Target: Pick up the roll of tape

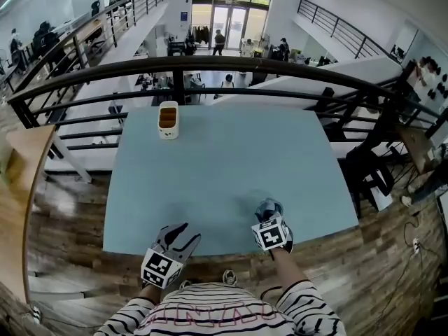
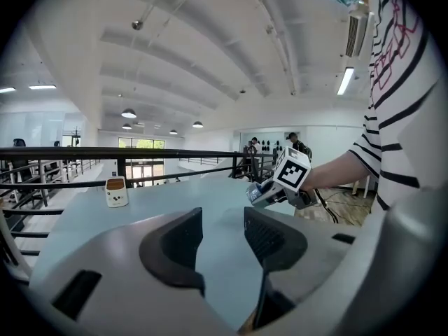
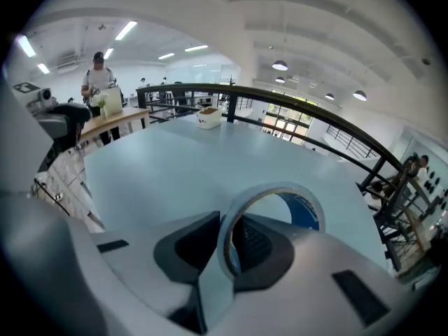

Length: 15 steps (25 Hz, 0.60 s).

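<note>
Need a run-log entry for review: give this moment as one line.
right gripper: shut on roll of tape, above table | left gripper: open, empty

We logged the table top [image 1: 210, 187] as a smooth, matt, pale blue sheet. On the roll of tape [image 3: 305, 212] we noted a glossy whitish outer wrap and a blue inner face. We listed:
- left gripper [image 2: 222, 240] and right gripper [image 3: 225, 243]: matt grey plastic
- pads [image 2: 269, 240]: dark, finely ribbed
- floor [image 1: 70, 208]: wood planks, soft sheen
- far railing [image 1: 210, 65]: dark metal
- near sleeve [image 1: 308, 306]: striped cloth
</note>
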{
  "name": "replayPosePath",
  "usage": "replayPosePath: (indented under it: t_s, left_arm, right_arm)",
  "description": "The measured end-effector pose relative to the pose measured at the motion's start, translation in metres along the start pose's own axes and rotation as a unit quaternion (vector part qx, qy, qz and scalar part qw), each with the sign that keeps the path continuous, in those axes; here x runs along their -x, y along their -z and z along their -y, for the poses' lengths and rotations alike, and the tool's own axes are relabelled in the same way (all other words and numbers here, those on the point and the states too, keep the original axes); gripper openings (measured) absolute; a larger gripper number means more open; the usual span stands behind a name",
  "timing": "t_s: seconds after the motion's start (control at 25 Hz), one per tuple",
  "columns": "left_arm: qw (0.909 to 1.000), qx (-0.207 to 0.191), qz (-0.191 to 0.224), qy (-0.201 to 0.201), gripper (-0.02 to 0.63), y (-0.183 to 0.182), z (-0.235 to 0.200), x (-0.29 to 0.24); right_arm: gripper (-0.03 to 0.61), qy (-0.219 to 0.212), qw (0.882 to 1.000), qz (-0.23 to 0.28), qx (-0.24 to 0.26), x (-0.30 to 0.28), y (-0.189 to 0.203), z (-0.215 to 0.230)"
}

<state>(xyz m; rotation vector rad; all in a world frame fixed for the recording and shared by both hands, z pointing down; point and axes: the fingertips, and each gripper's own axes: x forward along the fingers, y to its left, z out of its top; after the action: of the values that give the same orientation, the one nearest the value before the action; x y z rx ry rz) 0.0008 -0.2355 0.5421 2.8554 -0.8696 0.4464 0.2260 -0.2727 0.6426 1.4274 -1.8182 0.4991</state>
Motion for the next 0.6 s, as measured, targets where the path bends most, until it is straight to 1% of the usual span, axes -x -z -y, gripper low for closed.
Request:
replayPosePath:
  t_s: [0.08,0.2,0.44,0.6]
  left_arm:
    - [1.0000,-0.003,0.001,0.009,0.193,-0.001,-0.003,0.000]
    - [0.9995,-0.011,0.006,0.029,0.147,-0.005,-0.003,-0.002]
    - [0.9975,-0.029,0.015,0.062,0.066,-0.009,0.002,-0.010]
    - [0.9955,-0.036,0.021,0.085,0.049,-0.010,0.006,-0.014]
  right_arm:
    - [0.071,0.012,0.999,0.029,-0.026,0.017,-0.009,-0.003]
    - [0.071,0.033,0.996,0.066,-0.058,0.043,-0.017,-0.007]
    - [0.071,0.071,0.985,0.121,-0.099,0.089,-0.020,-0.017]
    - [0.071,0.084,0.979,0.145,-0.119,0.110,-0.017,-0.029]
